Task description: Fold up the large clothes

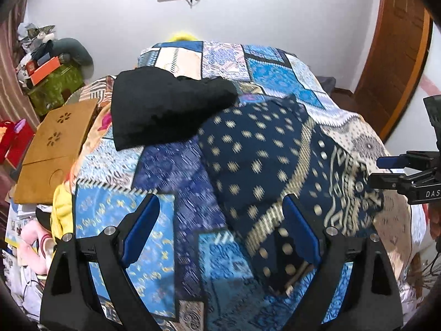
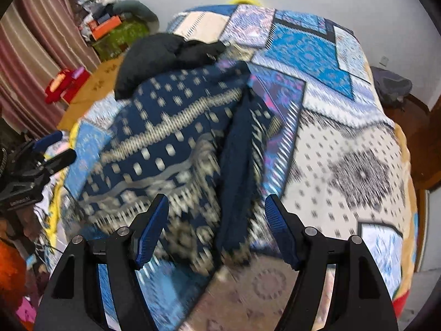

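Note:
A large navy garment with cream dots and bands [image 1: 264,162] lies spread and partly folded on the patchwork bedspread [image 1: 275,77]. It also shows in the right wrist view [image 2: 171,154], with a plain navy fold down its middle. A black garment [image 1: 162,110] lies bunched behind it, also in the right wrist view [image 2: 165,52]. My left gripper [image 1: 220,229] is open and empty above the garment's near edge. My right gripper [image 2: 215,229] is open and empty over the garment's lower part. Each gripper shows in the other's view, the right [image 1: 386,173] and the left [image 2: 55,149].
A brown cardboard box [image 1: 52,146] leans at the bed's left side. A green box with clutter [image 1: 55,85] and a curtain [image 2: 41,41] stand far left. A wooden door [image 1: 397,49] is at the right. The bedspread [image 2: 344,165] extends right of the garment.

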